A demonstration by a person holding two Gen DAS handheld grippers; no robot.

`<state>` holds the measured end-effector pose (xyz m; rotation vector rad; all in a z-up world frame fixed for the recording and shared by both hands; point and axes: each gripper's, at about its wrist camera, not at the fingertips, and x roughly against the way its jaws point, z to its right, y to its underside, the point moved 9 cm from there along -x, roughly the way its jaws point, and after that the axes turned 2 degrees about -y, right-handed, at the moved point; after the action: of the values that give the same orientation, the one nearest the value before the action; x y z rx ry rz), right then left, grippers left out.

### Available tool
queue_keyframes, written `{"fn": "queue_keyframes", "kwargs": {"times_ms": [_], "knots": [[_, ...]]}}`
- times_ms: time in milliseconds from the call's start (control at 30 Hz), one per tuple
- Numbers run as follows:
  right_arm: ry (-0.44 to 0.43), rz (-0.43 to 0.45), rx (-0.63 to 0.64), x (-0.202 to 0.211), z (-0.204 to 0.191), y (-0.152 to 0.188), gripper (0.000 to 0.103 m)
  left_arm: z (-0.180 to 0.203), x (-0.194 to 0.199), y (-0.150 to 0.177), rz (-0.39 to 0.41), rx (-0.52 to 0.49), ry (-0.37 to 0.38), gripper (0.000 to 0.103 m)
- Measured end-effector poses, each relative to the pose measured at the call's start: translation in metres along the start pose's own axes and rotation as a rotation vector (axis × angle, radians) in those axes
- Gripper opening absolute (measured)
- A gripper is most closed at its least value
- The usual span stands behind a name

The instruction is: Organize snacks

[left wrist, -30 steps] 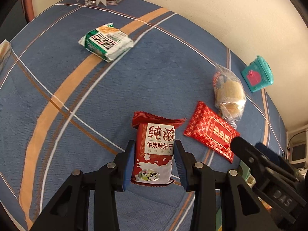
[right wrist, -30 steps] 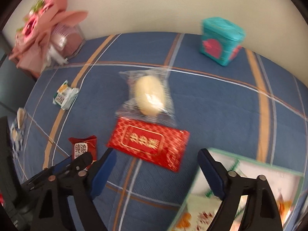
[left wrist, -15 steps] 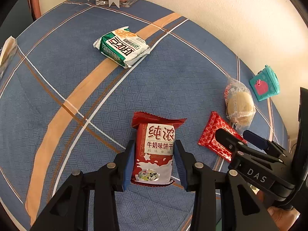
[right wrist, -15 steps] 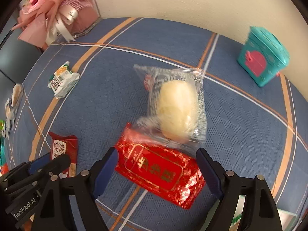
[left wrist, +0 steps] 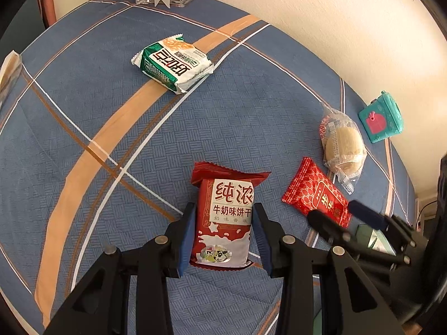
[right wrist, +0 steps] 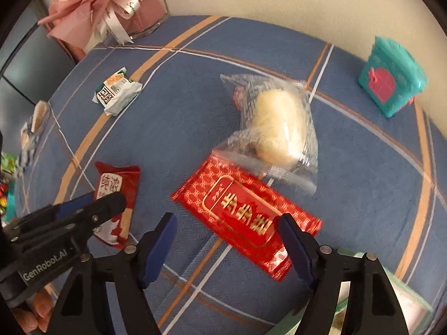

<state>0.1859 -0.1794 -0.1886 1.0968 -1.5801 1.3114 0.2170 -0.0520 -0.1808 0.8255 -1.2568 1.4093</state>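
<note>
Blue woven tablecloth (left wrist: pixel 251 117) with orange and white stripes covers the table, which runs up to a cream wall.

At the near edge of the left wrist view, the left gripper (left wrist: pixel 222 233) is clamped on a red and white milk biscuit packet (left wrist: pixel 225 217). Its blue pads press the packet's two long sides at the lower half. The packet's long axis runs along the fingers, with its crimped red top end pointing away from the camera and the small cow picture at the near end. White printed characters sit on a pale label across its middle.

The right gripper (right wrist: pixel 227 247) hangs over a flat red foil packet with gold lettering (right wrist: pixel 245 215). Its jaws are closing, with the packet's near end between them, and the pads do not yet press it. That packet lies flat on the cloth, its long axis slanting from upper left to lower right in the right wrist view.

A clear plastic bag holding a pale bun (right wrist: pixel 275 124) touches the red foil packet's far edge. A green and white noodle packet (left wrist: pixel 174 64) lies well apart, further back, and a teal house-shaped tin (right wrist: pixel 391 86) stands near the wall.
</note>
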Motion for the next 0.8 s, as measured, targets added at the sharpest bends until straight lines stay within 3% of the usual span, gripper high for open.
{"fn": "queue_keyframes", "kwargs": {"times_ms": [100,433,667,800], "knots": [[0.019,0.006,-0.025,-0.004,0.007,-0.011,0.077,-0.001,-0.001,0.0,0.0,-0.001,0.0,0.041],[-0.053,-0.009,-0.049,-0.023,0.01,-0.027,0.077,0.004,-0.005,-0.002,0.001,-0.004,-0.003,0.041],[-0.113,-0.053,-0.081,-0.018,0.004,-0.005,0.077,0.002,-0.007,-0.002,-0.002,-0.003,0.003,0.041],[-0.057,-0.062,-0.049,-0.015,-0.003,0.009,0.073,0.002,-0.007,0.0,-0.005,-0.01,0.002,0.041]]}}
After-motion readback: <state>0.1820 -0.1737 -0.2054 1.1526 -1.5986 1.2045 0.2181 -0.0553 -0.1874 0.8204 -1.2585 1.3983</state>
